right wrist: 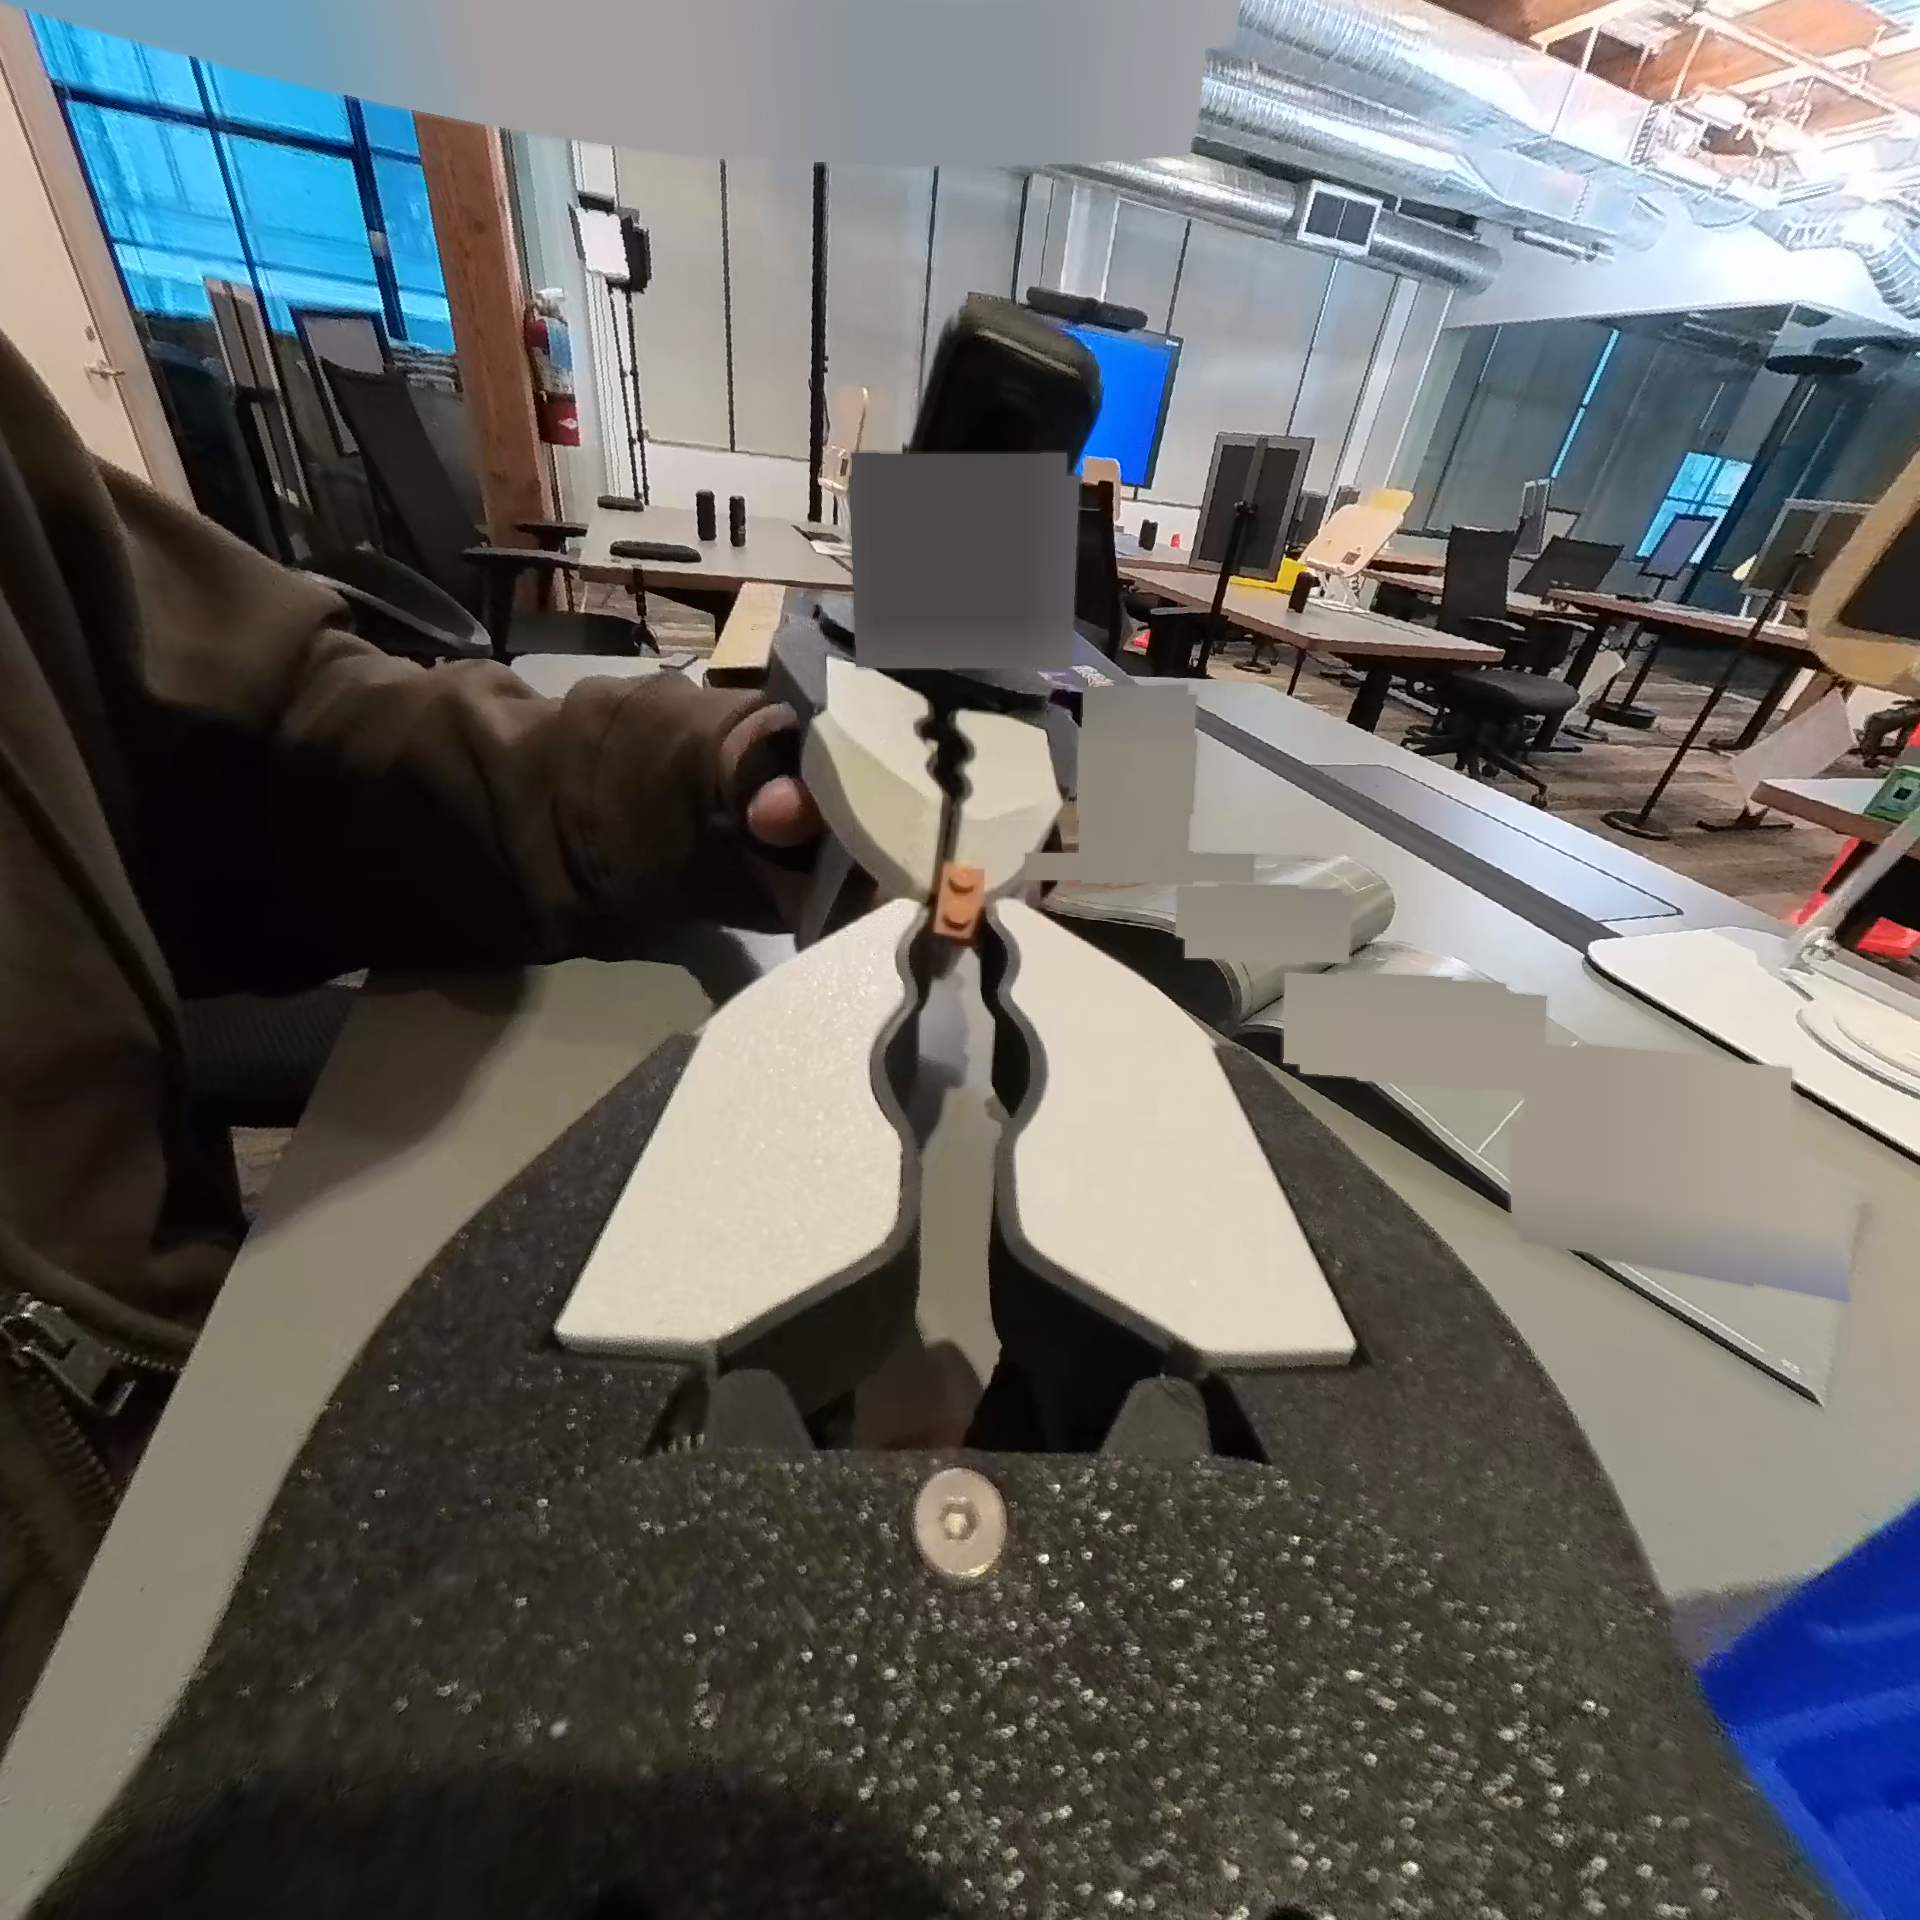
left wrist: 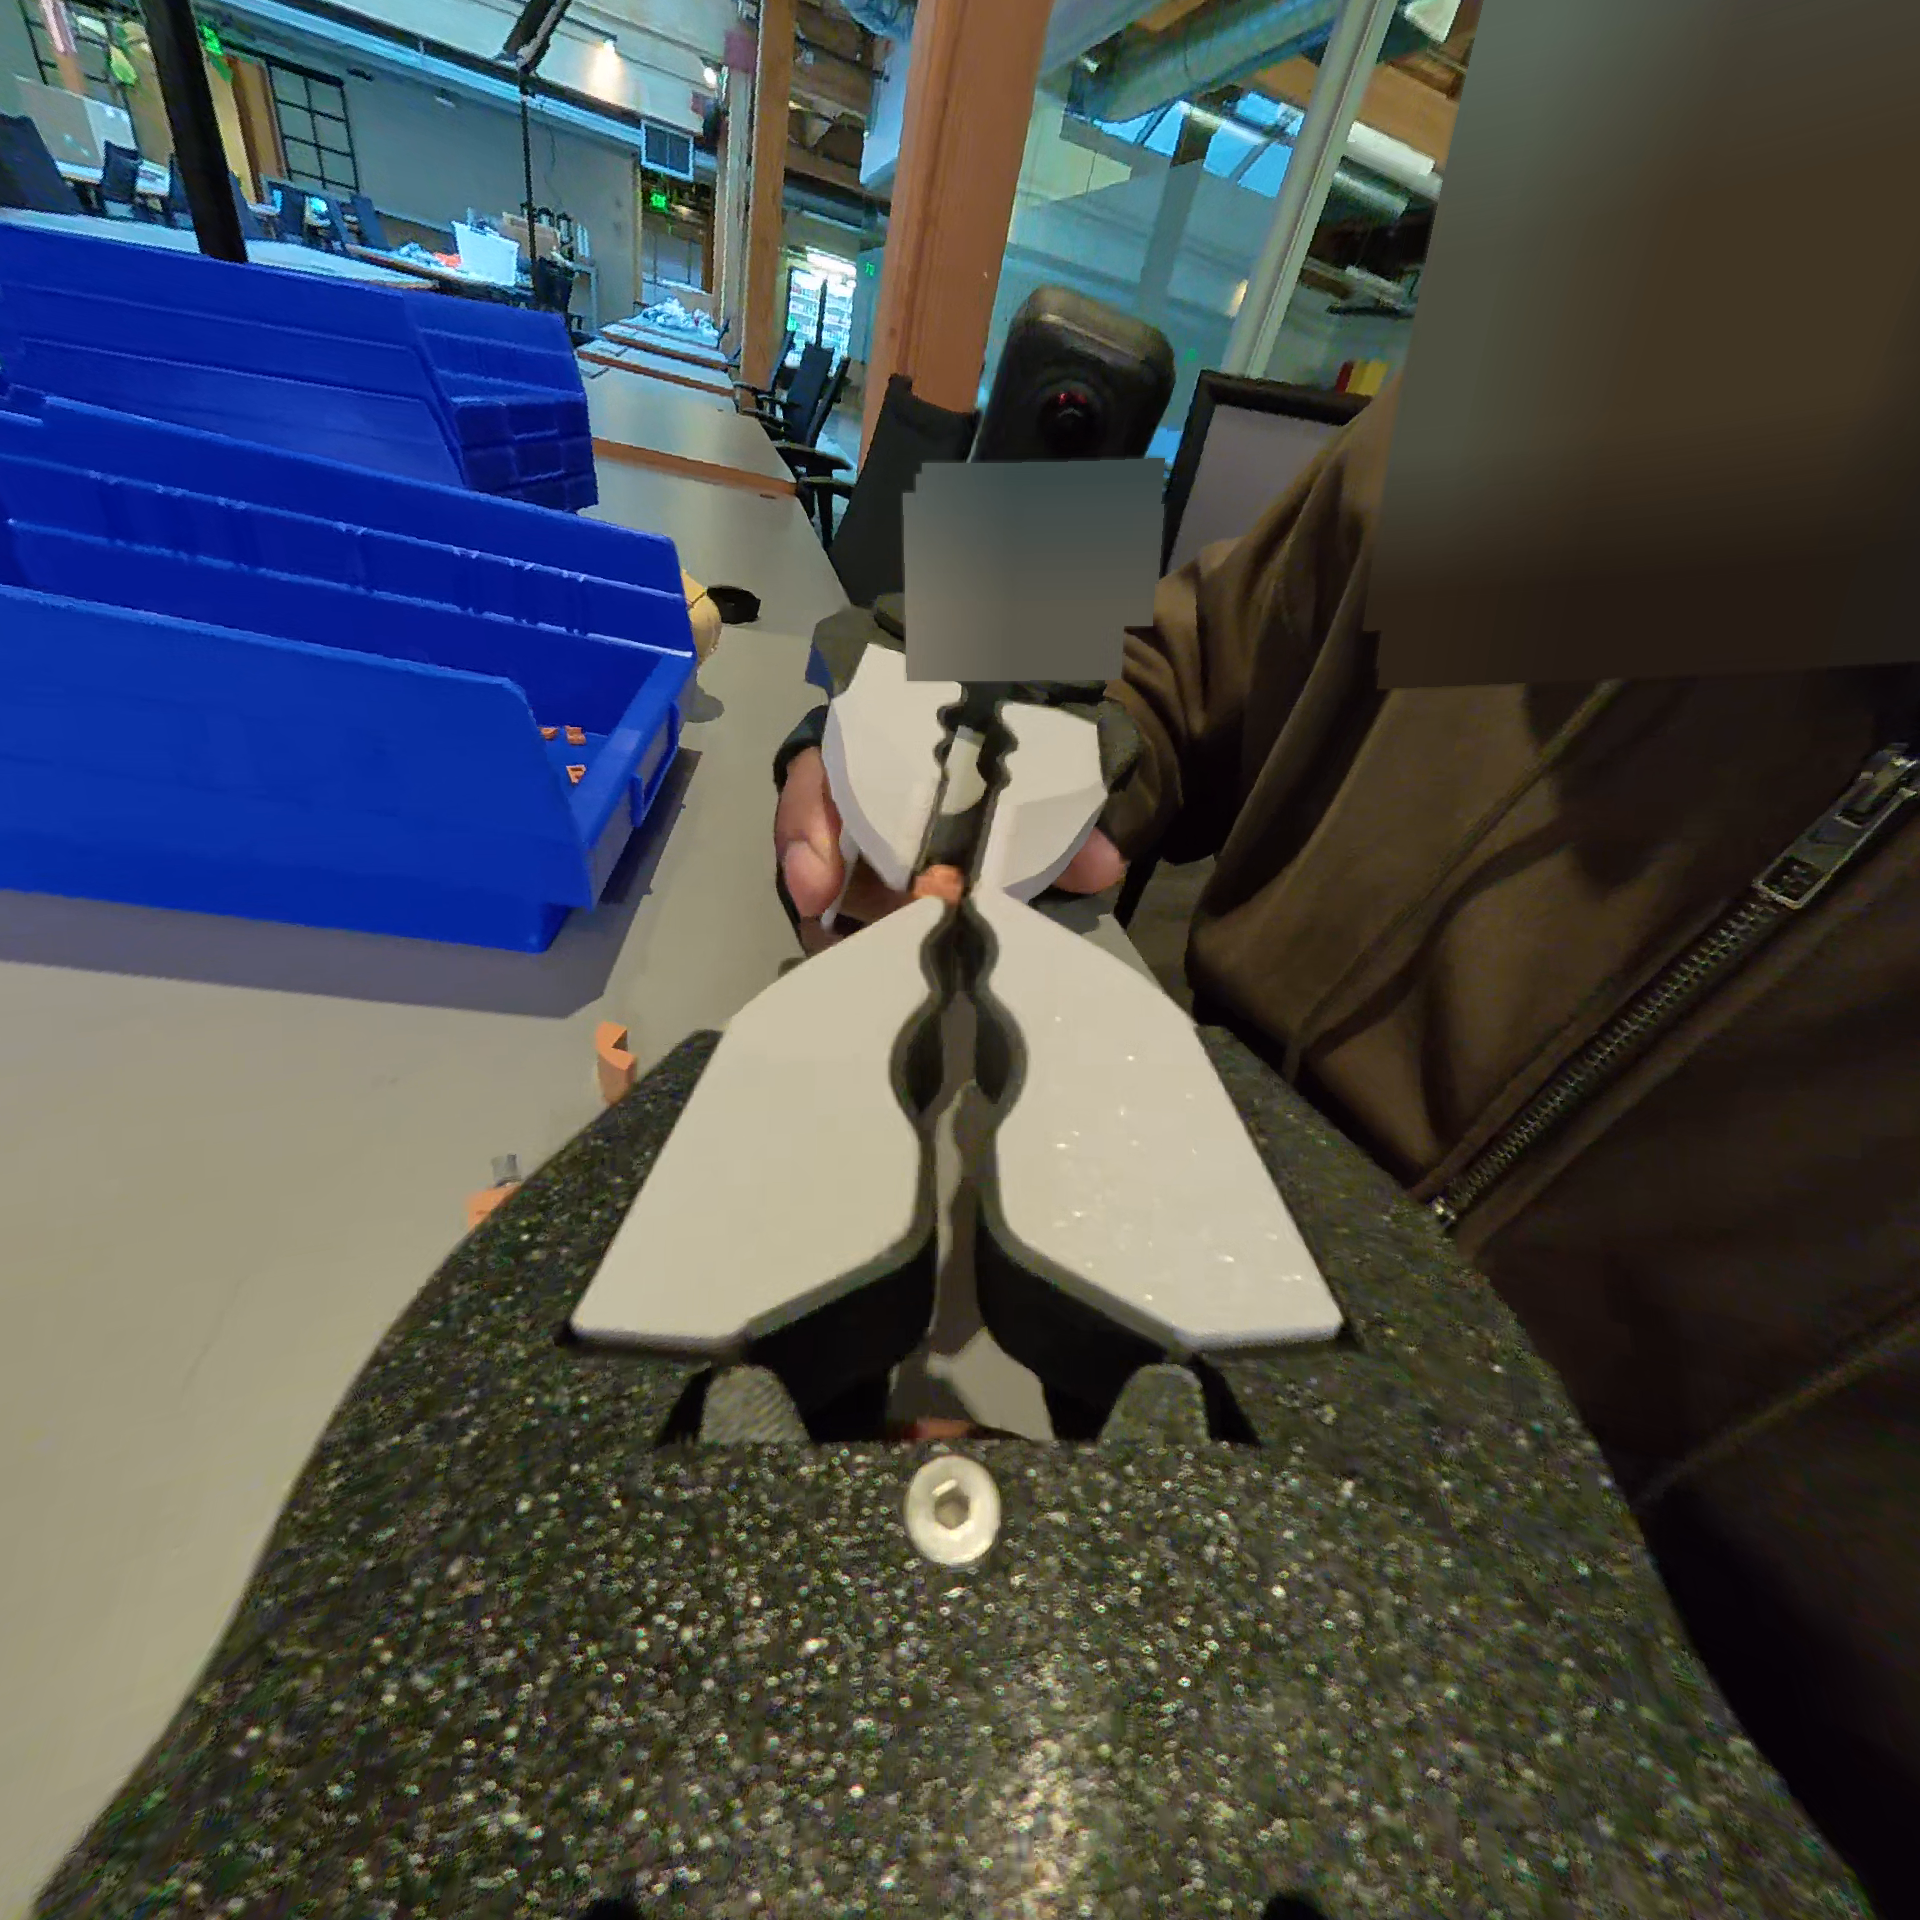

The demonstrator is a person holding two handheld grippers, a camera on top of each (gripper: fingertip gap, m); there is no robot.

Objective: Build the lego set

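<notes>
The two grippers are held tip to tip above the grey table (left wrist: 260, 1143). My right gripper (right wrist: 956, 928) is shut on a small orange two-stud plate (right wrist: 958, 906), with the studs facing its camera. The plate's far half sticks out past the fingertips. In the left wrist view the right gripper (left wrist: 940, 871) shows farther off, with the orange plate (left wrist: 941, 883) at its tips. My left gripper (left wrist: 951, 909) is shut, pads together, with its tips right at the plate's end. The right wrist view shows the left gripper (right wrist: 951, 854) shut, just beyond the plate.
Blue bins (left wrist: 312, 727) stand at the left, the nearest with small orange pieces (left wrist: 566, 748) inside. Loose orange pieces (left wrist: 613, 1060) lie on the table by the left gripper. An open booklet (right wrist: 1299, 935) lies at the right. A person's brown sleeve (right wrist: 364, 810) and hands hold the grippers. My two grippers' fingertips are within a few centimetres of each other.
</notes>
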